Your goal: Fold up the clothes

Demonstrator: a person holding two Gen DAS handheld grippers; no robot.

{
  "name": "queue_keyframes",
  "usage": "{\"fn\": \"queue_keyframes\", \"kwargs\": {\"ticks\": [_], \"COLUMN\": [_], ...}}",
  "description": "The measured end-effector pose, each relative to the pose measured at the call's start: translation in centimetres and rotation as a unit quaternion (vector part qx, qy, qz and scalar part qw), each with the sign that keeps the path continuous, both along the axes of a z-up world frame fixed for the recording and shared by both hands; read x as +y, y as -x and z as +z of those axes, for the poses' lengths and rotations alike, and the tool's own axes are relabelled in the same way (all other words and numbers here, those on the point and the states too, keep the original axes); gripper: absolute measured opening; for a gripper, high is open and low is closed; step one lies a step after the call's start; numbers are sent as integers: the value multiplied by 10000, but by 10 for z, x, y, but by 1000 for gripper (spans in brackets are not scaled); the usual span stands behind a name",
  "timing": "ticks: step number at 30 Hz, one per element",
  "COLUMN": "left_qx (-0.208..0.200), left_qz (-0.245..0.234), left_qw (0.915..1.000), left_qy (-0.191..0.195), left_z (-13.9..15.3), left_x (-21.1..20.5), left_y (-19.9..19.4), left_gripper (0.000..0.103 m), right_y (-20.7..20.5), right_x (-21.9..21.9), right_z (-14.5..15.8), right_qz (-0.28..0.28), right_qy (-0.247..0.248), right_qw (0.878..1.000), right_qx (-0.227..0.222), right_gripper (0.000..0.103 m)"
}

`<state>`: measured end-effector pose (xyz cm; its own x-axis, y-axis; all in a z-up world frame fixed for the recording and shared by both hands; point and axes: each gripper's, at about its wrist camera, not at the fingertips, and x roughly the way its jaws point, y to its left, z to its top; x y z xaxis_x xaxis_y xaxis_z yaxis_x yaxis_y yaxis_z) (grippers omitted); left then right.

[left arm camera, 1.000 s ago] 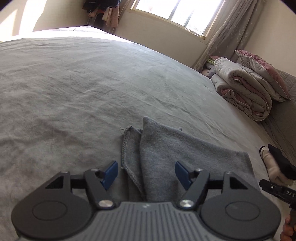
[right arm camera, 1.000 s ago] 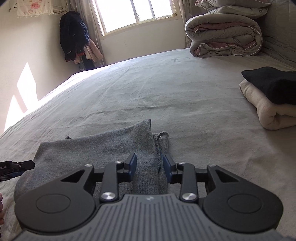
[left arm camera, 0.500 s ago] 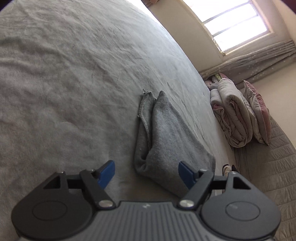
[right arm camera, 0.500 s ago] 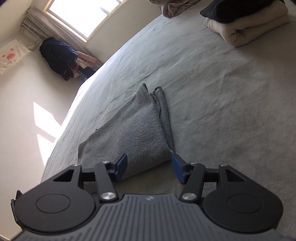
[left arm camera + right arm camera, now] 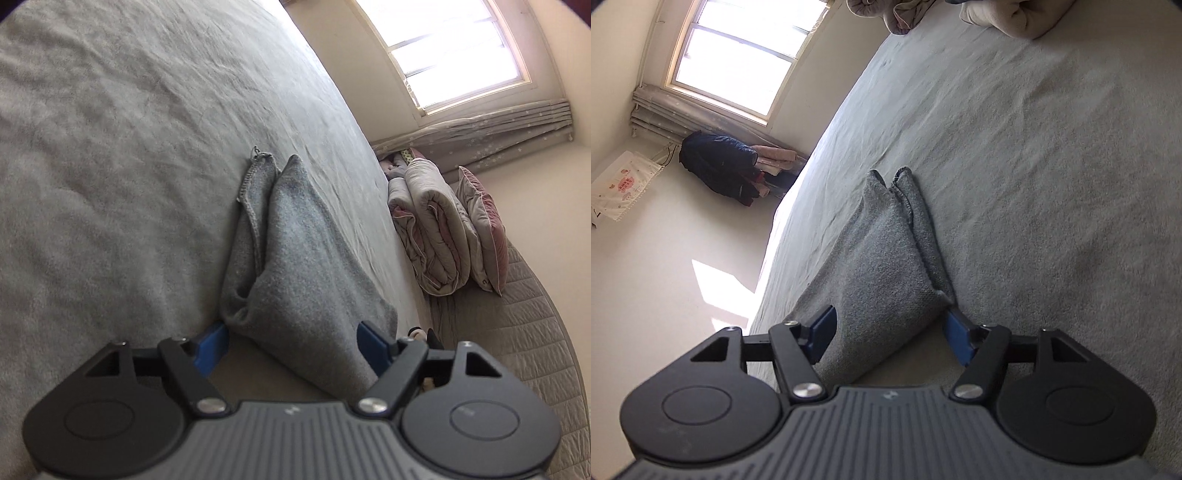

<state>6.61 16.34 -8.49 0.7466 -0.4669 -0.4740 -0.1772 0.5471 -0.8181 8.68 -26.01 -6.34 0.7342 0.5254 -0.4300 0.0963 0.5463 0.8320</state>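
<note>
A grey-covered bed [image 5: 110, 155] fills a sunlit bedroom, with a rolled quilt [image 5: 432, 229] toward two o'clock in the left wrist view. The folded grey garment [image 5: 295, 258] lies on the bed; the left claw [image 5: 293, 341] and right claw [image 5: 888, 334] straddle its near corners, jaws wide after opening, gripping nothing. Judged step: taking hold for another fold; next, both must close on their corners together.

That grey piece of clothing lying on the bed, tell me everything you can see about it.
The grey garment is a soft, fuzzy knit, folded into a long wedge with two layers side by side; one narrower flap shows a stitched hem. It lies flat on the grey bedspread, its narrow tip pointing away. Its near end lies between the open blue fingers of the left gripper and the right gripper, which do not pinch it.
</note>
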Motion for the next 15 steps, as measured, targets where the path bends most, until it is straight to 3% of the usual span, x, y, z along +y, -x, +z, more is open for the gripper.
{"fn": "queue_keyframes", "kwargs": {"ticks": [9, 12, 13, 15], "left_qx": [-448, -526, -550, -562], "left_qz": [91, 84, 82, 74], "left_qw": [9964, 9925, 9910, 9888], "left_qy": [-711, -1097, -1220, -1379], "left_z": [5, 8, 9, 10], "left_x": [-24, -30, -31, -32], "left_y": [-17, -18, -18, -19], "left_gripper": [74, 66, 59, 48], "right_y": [-17, -20, -20, -21], "right_x": [23, 27, 27, 28], "right_z": [6, 5, 4, 3], "right_qz": [221, 282, 286, 295], "right_qy": [815, 1005, 1077, 1204], "right_qw": [9952, 9926, 9916, 9900], "right_qx": [-497, -625, -651, -670], "right_gripper": [68, 66, 64, 41]}}
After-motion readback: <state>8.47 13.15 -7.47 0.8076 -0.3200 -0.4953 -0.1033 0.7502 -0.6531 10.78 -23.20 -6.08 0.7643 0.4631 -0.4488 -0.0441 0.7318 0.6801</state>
